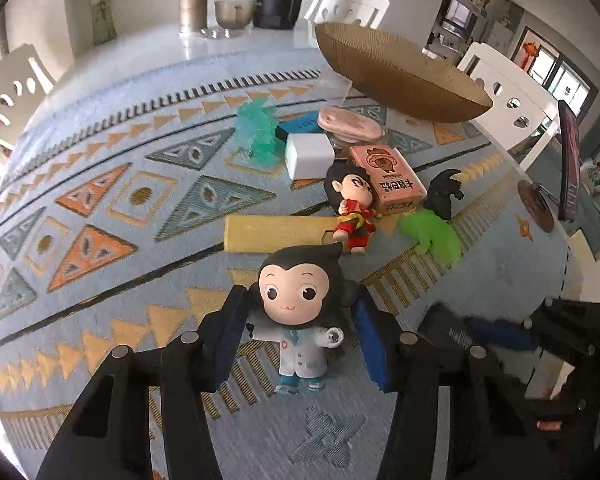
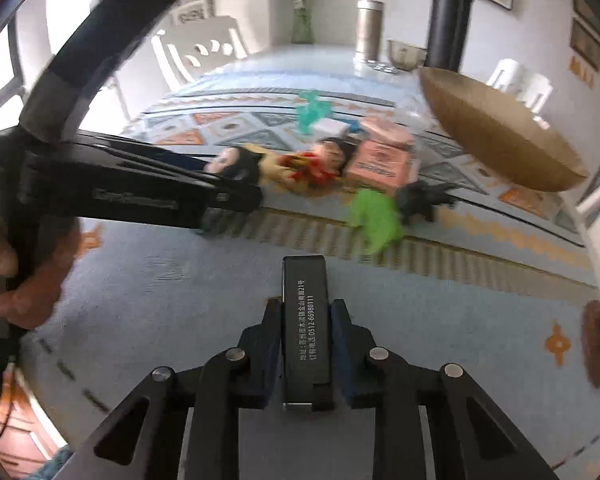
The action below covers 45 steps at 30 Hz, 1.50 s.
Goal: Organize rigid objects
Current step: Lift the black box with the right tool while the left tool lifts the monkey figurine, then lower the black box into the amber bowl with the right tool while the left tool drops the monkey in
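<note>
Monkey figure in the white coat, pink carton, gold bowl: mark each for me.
Monkey figure [image 1: 290, 294]: left wrist view, on its face.
Pink carton [image 1: 388, 178]: left wrist view, on its printed top.
Gold bowl [image 1: 400, 76]: left wrist view, on its outer wall.

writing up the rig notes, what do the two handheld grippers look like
Both are matte black linkage frames with round silver pivot pins and dark blue pads on the fingers: left gripper, right gripper. Seen from the right wrist, the left one's side bears a blurred pale wordmark.

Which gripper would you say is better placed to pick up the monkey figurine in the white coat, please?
Left. The left gripper already straddles the monkey figurine, while the right gripper is occupied, shut on a black box.
</note>
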Motion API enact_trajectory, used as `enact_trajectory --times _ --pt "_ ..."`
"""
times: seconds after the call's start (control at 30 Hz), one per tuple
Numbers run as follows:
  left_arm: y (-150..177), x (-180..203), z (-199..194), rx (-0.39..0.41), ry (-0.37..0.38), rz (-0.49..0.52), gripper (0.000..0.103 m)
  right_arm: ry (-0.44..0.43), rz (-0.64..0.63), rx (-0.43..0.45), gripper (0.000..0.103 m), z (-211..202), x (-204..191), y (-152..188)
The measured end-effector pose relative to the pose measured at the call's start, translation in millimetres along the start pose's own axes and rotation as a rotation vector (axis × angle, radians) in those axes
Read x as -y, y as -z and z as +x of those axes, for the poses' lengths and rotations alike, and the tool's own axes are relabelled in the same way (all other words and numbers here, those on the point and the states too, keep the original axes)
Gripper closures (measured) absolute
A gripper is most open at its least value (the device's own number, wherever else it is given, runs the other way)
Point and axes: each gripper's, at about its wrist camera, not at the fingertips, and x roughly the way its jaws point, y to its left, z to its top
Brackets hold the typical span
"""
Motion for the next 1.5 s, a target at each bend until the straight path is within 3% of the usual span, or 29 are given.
enact_trajectory --times 0.13,0.27,0.43,0.57,0.67,0.83,1.1,1.13,1.2,1.33,1.4,1.5 --pt "-5 2 -23 0.062 0.009 -0.008 0.053 -0.077 0.020 0.039 0.079 -13 -2 -1" --pt "-31 12 -55 0.160 0.026 0.005 0.054 -0.074 0.086 0.145 0.079 -52 22 -26" --pt "-92 38 -78 0.257 0.055 0.062 0.054 0.098 0.196 0.301 0.079 -101 74 -72" --pt "-141 63 -64 0.280 0.101 0.078 0.054 0.197 0.346 0.374 0.079 -118 127 -104" --pt "-162 78 -36 0.257 0.113 0.091 0.054 0.240 0.422 0.347 0.079 -104 160 -118" --pt "-179 98 22 0.167 0.135 0.127 0.054 0.244 0.501 0.152 0.079 -49 199 -129" --pt "-195 105 58 0.126 0.147 0.108 0.053 0.293 0.505 0.022 0.079 -13 227 -138" --pt "-197 106 58 0.138 0.143 0.110 0.051 0.285 0.518 0.015 0.079 -10 231 -139" --pt "-199 103 49 0.188 0.124 0.089 0.037 0.275 0.554 0.002 0.077 -11 238 -139" --pt "-194 86 10 0.269 0.155 0.036 0.035 0.332 0.545 0.100 0.077 -48 227 -136" --pt "-187 76 -18 0.312 0.148 0.026 0.035 0.351 0.521 0.167 0.072 -75 211 -134" --pt "-172 61 -63 0.385 0.130 0.016 0.035 0.354 0.495 0.252 0.044 -108 192 -126"
